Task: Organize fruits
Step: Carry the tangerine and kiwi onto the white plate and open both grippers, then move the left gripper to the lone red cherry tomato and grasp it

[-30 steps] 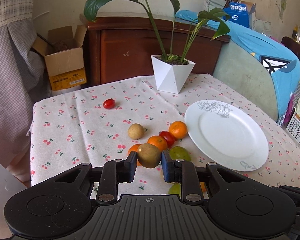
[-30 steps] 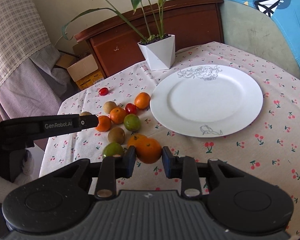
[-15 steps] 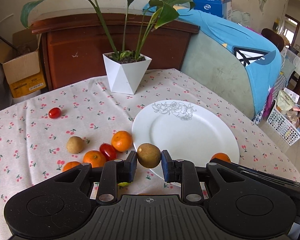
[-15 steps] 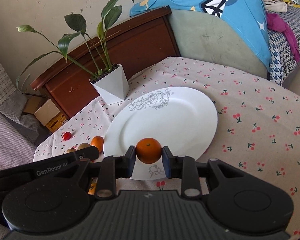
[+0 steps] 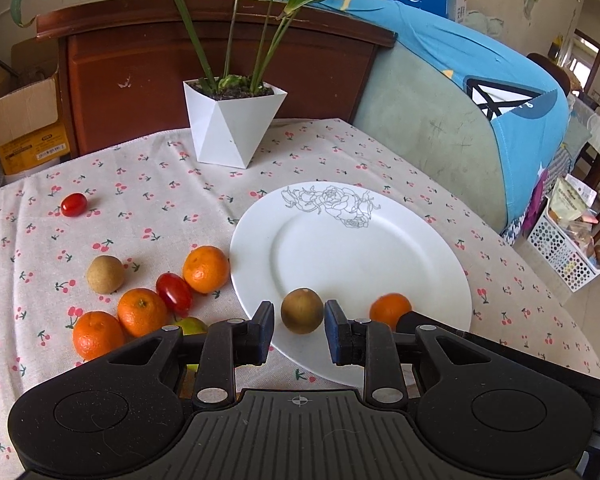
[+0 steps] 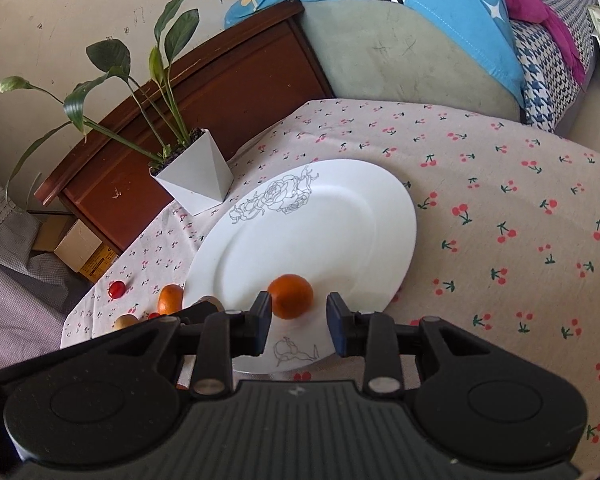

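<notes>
Plate (image 5: 440, 280): kiwi (image 5: 302, 311) between hand-held gripper (image 5: 298, 330)

We see a white plate (image 5: 352, 240) with a grey rose outline at centre frame. On its lower rim sit a brown kiwi (image 5: 302, 311) and an orange mandarin (image 5: 390, 311). Lower left lie three mandarins (image 5: 206, 269), a red cherry tomato (image 5: 174, 293) and a second kiwi (image 5: 105, 274); another tomato (image 5: 74, 204) lies apart, upper left.
</notes>
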